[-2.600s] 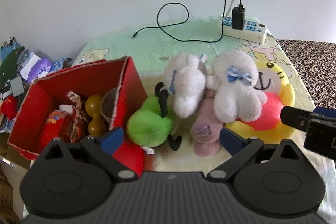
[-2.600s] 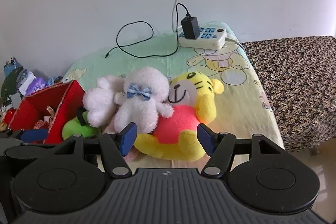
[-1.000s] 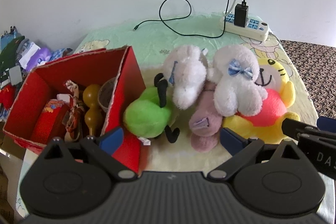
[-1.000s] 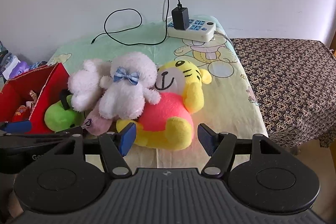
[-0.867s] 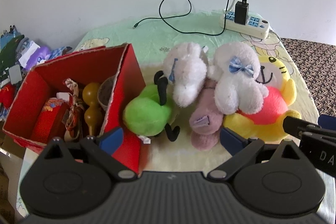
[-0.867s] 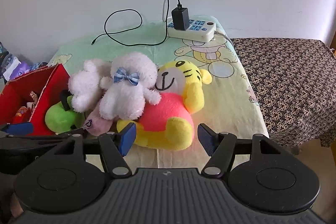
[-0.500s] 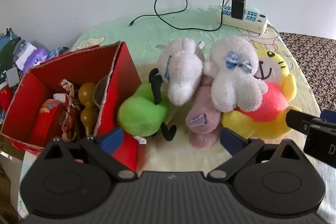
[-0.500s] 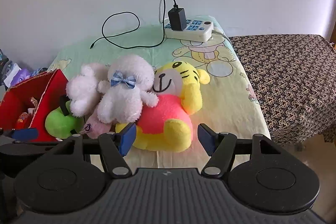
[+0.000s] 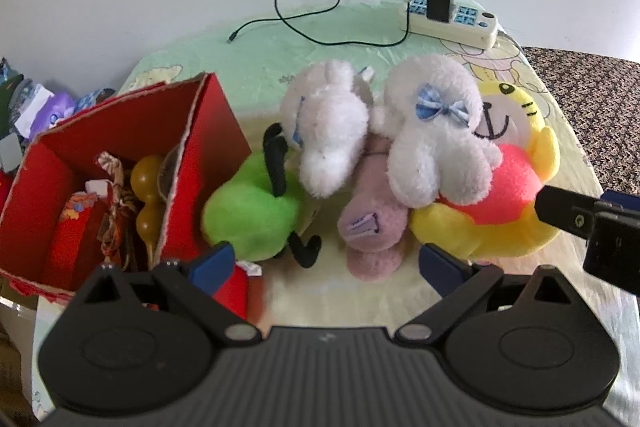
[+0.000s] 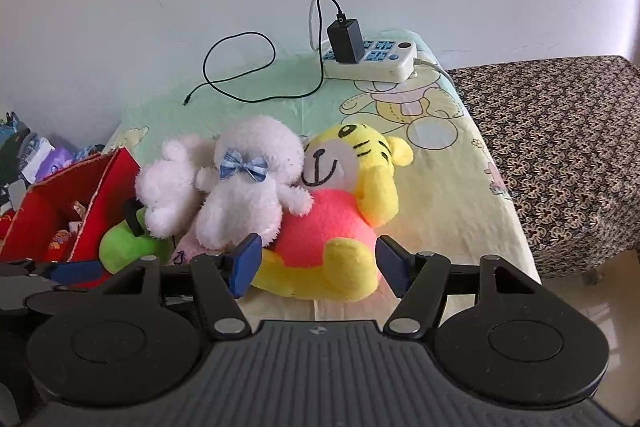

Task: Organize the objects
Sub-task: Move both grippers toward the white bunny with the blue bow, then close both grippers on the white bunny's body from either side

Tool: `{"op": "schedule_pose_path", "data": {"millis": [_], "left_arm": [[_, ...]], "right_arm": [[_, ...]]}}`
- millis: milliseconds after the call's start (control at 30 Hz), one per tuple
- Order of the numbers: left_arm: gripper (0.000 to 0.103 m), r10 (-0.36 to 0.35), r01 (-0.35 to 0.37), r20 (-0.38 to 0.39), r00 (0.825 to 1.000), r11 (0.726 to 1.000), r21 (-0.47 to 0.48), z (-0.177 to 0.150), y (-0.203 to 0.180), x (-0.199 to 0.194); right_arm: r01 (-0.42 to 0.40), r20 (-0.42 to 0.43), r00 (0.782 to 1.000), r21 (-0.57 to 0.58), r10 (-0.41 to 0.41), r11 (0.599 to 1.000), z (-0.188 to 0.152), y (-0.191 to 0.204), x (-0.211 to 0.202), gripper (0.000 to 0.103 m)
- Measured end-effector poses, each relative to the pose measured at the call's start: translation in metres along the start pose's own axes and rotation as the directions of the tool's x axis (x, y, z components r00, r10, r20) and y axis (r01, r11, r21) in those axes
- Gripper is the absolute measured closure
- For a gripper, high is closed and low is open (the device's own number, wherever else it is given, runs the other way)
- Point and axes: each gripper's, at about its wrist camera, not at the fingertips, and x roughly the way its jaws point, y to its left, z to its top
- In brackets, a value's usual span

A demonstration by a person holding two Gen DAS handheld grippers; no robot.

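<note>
R gripper (image 10: 318,265): blue pads wide apart, jaws closing slightly; lower half of the yellow tiger plush (image 10: 340,227) sits between the fingertips, pads not pressing it as far as the view shows; L pad tip just beside the white bow-tie plush (image 10: 248,187), contact can't be told.

L gripper (image 9: 324,267): pads spread wide, nothing gripped; between and just beyond the tips lie the pink plush (image 9: 372,227) and the black legs of the green plush (image 9: 252,215); L pad sits in front of the near corner of the red cardboard box (image 9: 208,131), touching or not unclear; R pad just short of the tiger's yellow base.

Beyond the fingers: second white plush (image 9: 328,131) lies on the green and pink ones, bow-tie plush leans on the tiger's red belly; box, left of the L tips, holds a brown gourd (image 9: 148,195) and red fabric bits.

Farther back on the cartoon-print sheet (image 10: 440,163): looped black cable (image 10: 240,67), then white power strip (image 10: 372,63) w/ black charger (image 10: 346,41) plugged in, near the wall; patterned brown cloth (image 10: 560,131) to the right of the R tips.
</note>
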Motion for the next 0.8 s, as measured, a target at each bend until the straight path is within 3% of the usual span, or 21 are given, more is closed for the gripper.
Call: {"op": "schedule_pose_path", "data": {"millis": [267,367,467,667,800], "left_arm": [[0.004,-0.031,0.031,0.011,0.999,0.999,0.025,0.007,-0.007,0.005],[0.004,-0.079,0.078,0.022,0.997,0.997,0.019,0.011,-0.007,0.007],[0.003,-0.174,0.174,0.036,0.984,0.985,-0.018,0.015,-0.001,0.005],[0.0,-0.276,0.278,0.037,0.96,0.96,-0.043,0.026,0.003,0.006],[0.001,-0.323,0.325,0.078,0.943,0.945,-0.023,0.032,0.002,0.003]], "right_arm": [[-0.06,0.0,0.998,0.014,0.06,0.998,0.006,-0.008,0.006,0.043],[-0.094,0.011,0.996,0.015,0.094,0.995,0.011,-0.011,0.007,0.046],[-0.127,0.026,0.992,0.028,0.126,0.992,0.016,-0.018,0.008,0.048],[-0.194,0.034,0.981,0.054,0.192,0.98,0.029,-0.03,0.019,0.059],[-0.299,0.016,0.954,0.09,0.299,0.95,0.035,-0.033,0.033,0.061]]}}
